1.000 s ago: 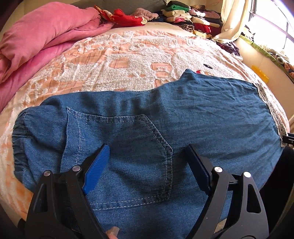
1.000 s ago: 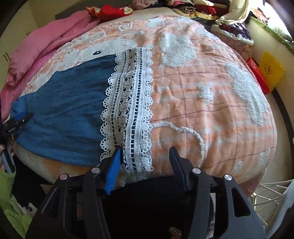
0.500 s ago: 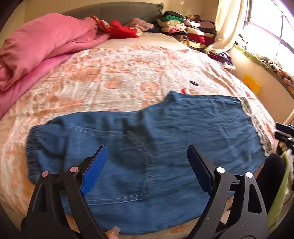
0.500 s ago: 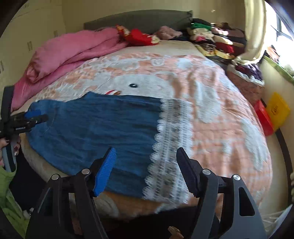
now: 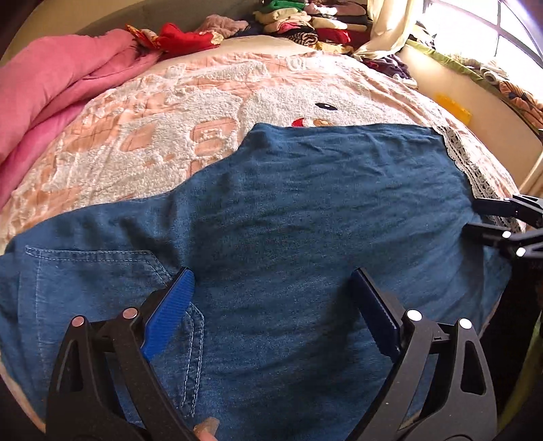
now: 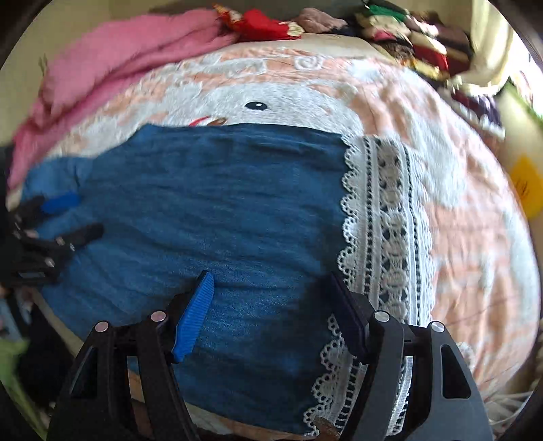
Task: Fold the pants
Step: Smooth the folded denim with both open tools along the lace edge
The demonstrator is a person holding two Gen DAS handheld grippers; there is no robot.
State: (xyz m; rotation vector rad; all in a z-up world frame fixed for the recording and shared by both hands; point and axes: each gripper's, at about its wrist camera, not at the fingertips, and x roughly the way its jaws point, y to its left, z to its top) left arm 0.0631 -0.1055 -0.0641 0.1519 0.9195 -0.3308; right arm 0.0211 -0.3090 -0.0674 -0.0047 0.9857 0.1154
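Blue denim pants (image 5: 305,210) lie flat across the bedspread, with a stitched back pocket (image 5: 101,288) at the left end and a white lace hem (image 6: 383,217) at the right end. My left gripper (image 5: 273,281) hovers over the denim just right of the pocket. Its jaws are opening and only flat cloth lies below them. My right gripper (image 6: 271,281) stands open above the leg, its right finger (image 6: 342,305) at the lace edge, gripping nothing. Each view shows the other gripper: the right gripper (image 5: 502,224) at the hem, the left gripper (image 6: 64,220) at the far left.
The peach and white bedspread (image 5: 203,101) covers the bed. A pink duvet (image 5: 61,81) is bunched at the far left, and piled clothes (image 5: 305,23) line the head end. A yellow object (image 6: 526,183) lies off the bed's right side, below a window (image 5: 492,34).
Both grippers backed away from the pants, then came close again. The left one now sits right of the pocket. The right one shifted from the lace onto the denim and its jaws widened.
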